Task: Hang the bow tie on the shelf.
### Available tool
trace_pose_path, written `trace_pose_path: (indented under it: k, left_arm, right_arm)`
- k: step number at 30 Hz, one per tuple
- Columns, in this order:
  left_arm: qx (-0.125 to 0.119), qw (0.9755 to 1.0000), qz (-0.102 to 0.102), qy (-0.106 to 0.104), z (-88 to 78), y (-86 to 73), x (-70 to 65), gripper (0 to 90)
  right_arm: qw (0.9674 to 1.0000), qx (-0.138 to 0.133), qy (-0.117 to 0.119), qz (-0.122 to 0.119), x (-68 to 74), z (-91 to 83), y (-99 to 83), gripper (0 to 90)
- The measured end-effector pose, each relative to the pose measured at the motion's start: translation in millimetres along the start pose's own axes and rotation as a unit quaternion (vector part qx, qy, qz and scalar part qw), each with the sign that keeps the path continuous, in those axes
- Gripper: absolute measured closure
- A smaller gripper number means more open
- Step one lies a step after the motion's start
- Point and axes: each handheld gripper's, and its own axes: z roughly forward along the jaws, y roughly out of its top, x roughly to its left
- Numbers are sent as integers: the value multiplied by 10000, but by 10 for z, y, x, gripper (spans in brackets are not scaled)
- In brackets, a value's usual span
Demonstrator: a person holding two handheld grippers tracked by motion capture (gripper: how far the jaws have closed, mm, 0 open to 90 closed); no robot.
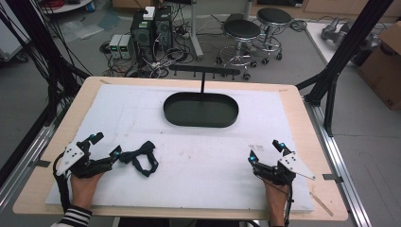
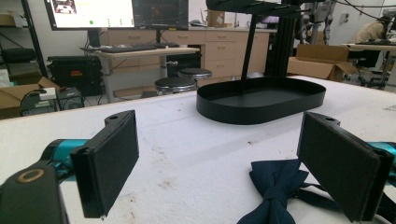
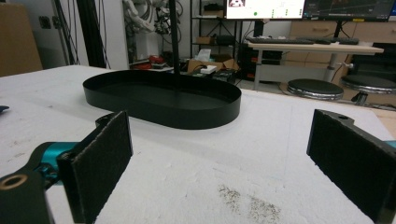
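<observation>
A dark navy bow tie point(image 1: 141, 156) with its strap lies on the white pad, just right of my left gripper point(image 1: 106, 146). In the left gripper view the bow tie point(image 2: 275, 186) rests near the right jaw, and the jaws stand wide with nothing pressed between them. My right gripper point(image 1: 265, 151) sits open at the front right of the pad, its jaws over bare pad. A black oval tray point(image 1: 201, 109) with a T-shaped hanger post point(image 1: 203, 75) stands at the far middle; the tray point(image 2: 261, 100) point(image 3: 163, 100) lies ahead of both grippers.
The white pad point(image 1: 189, 165) covers a wooden table point(image 1: 302, 118). Black frame posts point(image 1: 340, 66) rise at both sides. Stools point(image 1: 242, 35), computer boxes and cables sit on the floor beyond the table.
</observation>
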Motion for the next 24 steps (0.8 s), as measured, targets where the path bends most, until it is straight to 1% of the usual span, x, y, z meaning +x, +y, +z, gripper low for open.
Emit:
trace_pose_path:
  k: [4,11,12,14,16,18,19,20,24]
  left_arm:
    - [49,9999,-64,88,11,4,7,132]
    - [71,9999,-112,102,15,9,16,132]
    - [124,9997,-175,99,13,19,18,132]
    - [165,9997,-168,94,13,34,21,132]
    - [281,9995,-118,46,14,82,28,131]
    - [357,9994,-31,-37,7,198,31,131]
    - [357,9994,-31,-37,7,198,31,131]
    - [367,9993,-50,-77,8,231,32,131]
    - [526,9985,-76,-119,27,350,25,130]
  right_arm:
    - [10000,-34,3,-25,1,-4,-2,59]
    - [10000,-47,3,3,-6,-3,-2,59]
    - [10000,-43,5,-2,-6,-3,-2,58]
    - [10000,-46,-1,-9,-6,-2,-2,59]
    - [10000,-39,2,3,-6,-3,-2,59]
    - [10000,-39,-5,9,-9,-3,-2,59]
    - [10000,-41,-4,11,-9,-3,-2,59]
    - [10000,-40,-3,9,-8,-4,-2,59]
    - [10000,-48,-13,-12,-6,-4,-2,59]
